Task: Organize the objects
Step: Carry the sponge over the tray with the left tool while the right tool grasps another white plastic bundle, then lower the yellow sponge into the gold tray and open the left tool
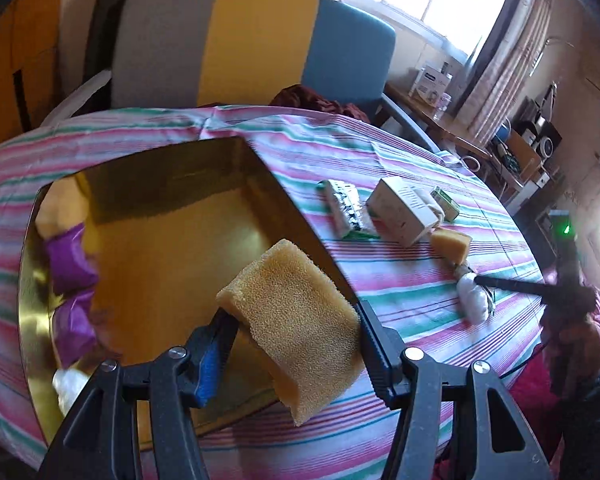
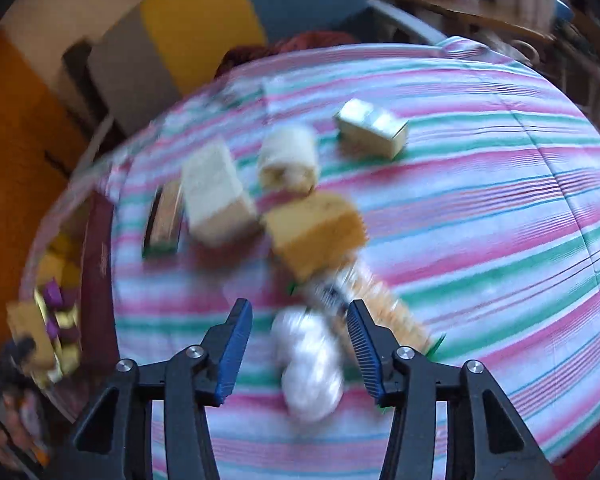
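Observation:
My left gripper (image 1: 294,320) is shut on a yellow sponge (image 1: 296,328) and holds it over the near right corner of a shiny gold tin box (image 1: 32,280). Purple wrapped things (image 1: 70,256) lie inside the box at its left. My right gripper (image 2: 300,316) is open, its fingers either side of a white wrapped bundle (image 2: 310,364) on the striped cloth. A second yellow sponge (image 2: 316,232), a white box (image 2: 214,196), a roll (image 2: 288,156) and a small gold box (image 2: 372,128) lie beyond it. The right wrist view is blurred.
The round table wears a pink, green and white striped cloth (image 1: 400,288). A chair with grey, yellow and blue panels (image 1: 252,40) stands behind it. A foil pack (image 1: 344,208) and white box (image 1: 402,210) lie right of the tin. Shelves stand at far right.

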`<state>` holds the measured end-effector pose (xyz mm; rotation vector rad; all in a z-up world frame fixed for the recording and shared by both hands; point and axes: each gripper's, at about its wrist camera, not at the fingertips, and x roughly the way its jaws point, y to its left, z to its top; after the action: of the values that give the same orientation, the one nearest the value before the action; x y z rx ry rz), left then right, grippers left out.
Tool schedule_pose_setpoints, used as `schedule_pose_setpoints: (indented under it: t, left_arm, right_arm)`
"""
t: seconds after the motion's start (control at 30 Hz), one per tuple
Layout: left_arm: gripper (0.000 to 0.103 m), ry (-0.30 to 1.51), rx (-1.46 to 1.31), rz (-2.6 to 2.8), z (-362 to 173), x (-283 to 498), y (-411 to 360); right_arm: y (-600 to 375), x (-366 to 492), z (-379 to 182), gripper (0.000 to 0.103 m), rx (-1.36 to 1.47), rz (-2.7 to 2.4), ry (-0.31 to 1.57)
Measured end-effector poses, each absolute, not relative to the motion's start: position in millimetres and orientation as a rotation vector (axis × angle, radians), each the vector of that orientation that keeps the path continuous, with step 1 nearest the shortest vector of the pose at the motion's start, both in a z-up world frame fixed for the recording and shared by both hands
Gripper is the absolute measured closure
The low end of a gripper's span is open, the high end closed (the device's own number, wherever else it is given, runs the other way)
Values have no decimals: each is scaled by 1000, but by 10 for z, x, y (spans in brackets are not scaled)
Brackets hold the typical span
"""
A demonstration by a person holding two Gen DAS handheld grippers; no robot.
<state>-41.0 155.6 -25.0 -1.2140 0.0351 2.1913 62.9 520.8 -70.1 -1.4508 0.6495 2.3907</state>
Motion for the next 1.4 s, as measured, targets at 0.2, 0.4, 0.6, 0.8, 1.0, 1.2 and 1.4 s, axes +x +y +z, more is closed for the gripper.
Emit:
schedule_pose_setpoints:
  t: [0.2,0.4,0.6,0.8,1.0,1.2,1.4]
  left_arm:
    - [43,4,-1208,2213,-316,-313,1303]
    - [43,-15,-1175,2262,-356,-232,1002]
    - [43,-28,-1159,2261,-380,-155,881]
    - [43,5,-1140,2239,-381,-70,968]
    - [43,39,-1139,2288,-319,-109,999]
    - [43,1,-1138,2356,-191,-411,866]
    - [43,-97,-1227,2365,-215,-986,692]
  right_arm:
    - [4936,535,-1130,66,-1607,2260,383]
    - [4940,540,-1153,67,-1571,2264,325]
    - [4947,534,-1165,67,-1577,2261,338]
    - [4911,533,-1177,66,-1578,2264,297]
    - [4874,524,-1164,66,-1579,2266,274]
    - [4767,455,-1173,66,-1578,2266,232]
    - [4733,434,-1149,66,-1577,2269,209]
